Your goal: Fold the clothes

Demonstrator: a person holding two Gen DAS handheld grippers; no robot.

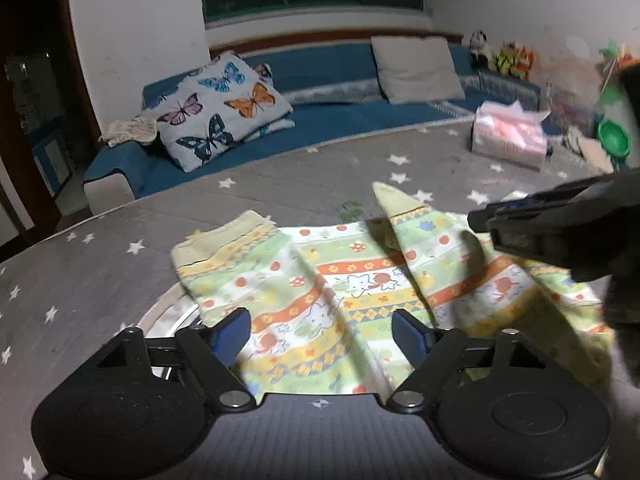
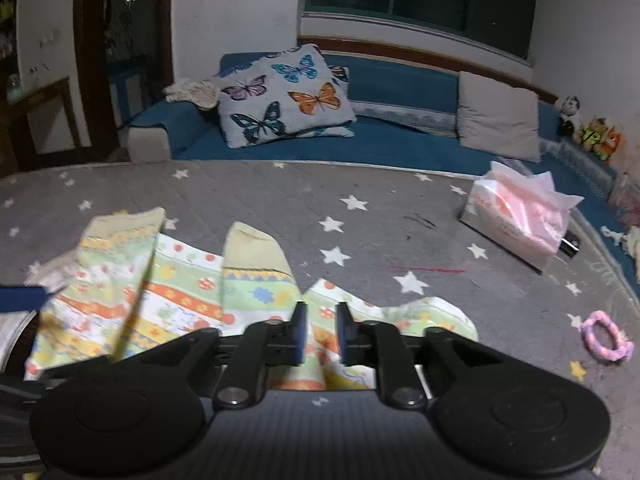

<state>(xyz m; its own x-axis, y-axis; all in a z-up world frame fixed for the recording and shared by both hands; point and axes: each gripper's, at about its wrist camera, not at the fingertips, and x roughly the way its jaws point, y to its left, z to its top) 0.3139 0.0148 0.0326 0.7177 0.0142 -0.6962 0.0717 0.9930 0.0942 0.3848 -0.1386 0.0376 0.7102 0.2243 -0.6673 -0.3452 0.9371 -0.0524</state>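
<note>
A child's patterned pair of trousers point(image 1: 336, 292), green, yellow and orange stripes with cartoon prints, lies spread on the grey star-print mat point(image 1: 280, 184), its two leg cuffs pointing away. My left gripper point(image 1: 322, 332) is open, its blue pads either side of the cloth just above it. My right gripper point(image 2: 322, 332) has its jaws narrowly apart with a ridge of the trousers point(image 2: 184, 300) between the pads; whether they pinch it is unclear. The right gripper also shows in the left wrist view point(image 1: 560, 224), over the right trouser leg.
A pink tissue pack point(image 2: 520, 216) lies on the mat at the right. A pink ring toy point(image 2: 606, 340) lies near the right edge. A blue sofa point(image 2: 380, 140) with a butterfly cushion point(image 2: 284, 96), a grey cushion point(image 2: 498, 116) and soft toys runs behind the mat.
</note>
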